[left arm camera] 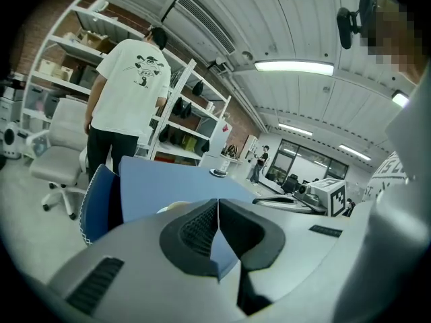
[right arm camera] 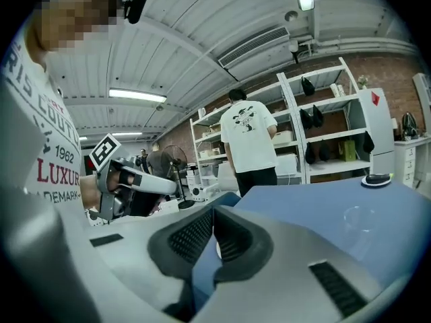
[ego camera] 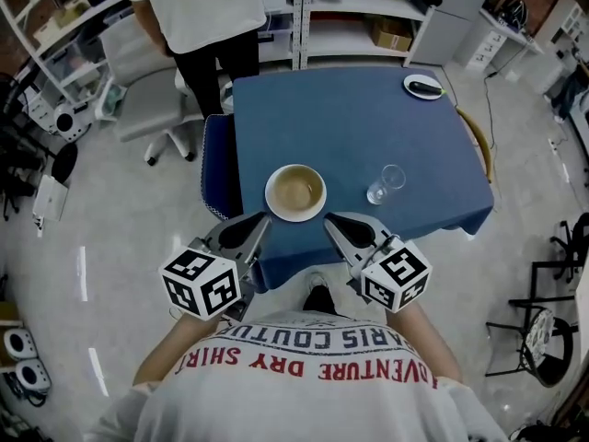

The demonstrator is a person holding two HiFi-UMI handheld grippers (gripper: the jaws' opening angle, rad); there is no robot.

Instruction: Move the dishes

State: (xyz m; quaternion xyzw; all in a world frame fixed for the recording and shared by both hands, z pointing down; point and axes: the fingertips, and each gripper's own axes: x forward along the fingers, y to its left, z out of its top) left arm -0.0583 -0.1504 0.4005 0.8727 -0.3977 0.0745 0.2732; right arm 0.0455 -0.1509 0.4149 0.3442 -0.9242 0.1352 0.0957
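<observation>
Blue cloth covers the table [ego camera: 350, 127], which fills the centre of the head view. White shelving [ego camera: 350, 7] stands beyond it at 12 o'clock. Standing person [ego camera: 198, 17] in white T-shirt and black trousers at 11 o'clock, just beside the table's far left corner; both gripper views show their back. Grey office chair [ego camera: 147, 90] at 10 o'clock, on the floor left of that person. Wearer's torso [ego camera: 313, 376] in a printed white shirt at 6 o'clock, with both tools held at the near table edge. Blue chair [ego camera: 219, 168] against the table's left edge, 9 o'clock of the bowl [ego camera: 295, 192].

Left claw [ego camera: 263, 219]: clenched, pads meeting tip to tip, nothing between them. It sits at 7 o'clock of the bowl, just beside the rim; can't tell if it touches. Right claw [ego camera: 329, 219]: clenched too, nothing gripped, at 5 o'clock of the bowl, just off the rim.

Bowl is white with a tan inside, upright on the table close to the near edge, between the two claw tips. Clear drinking glass [ego camera: 386, 184] upright at 3 o'clock of the bowl, apart from it. Small white plate [ego camera: 423, 87] carrying a dark item sits at the table's far right corner, 1 o'clock, well apart from bowl and glass.
</observation>
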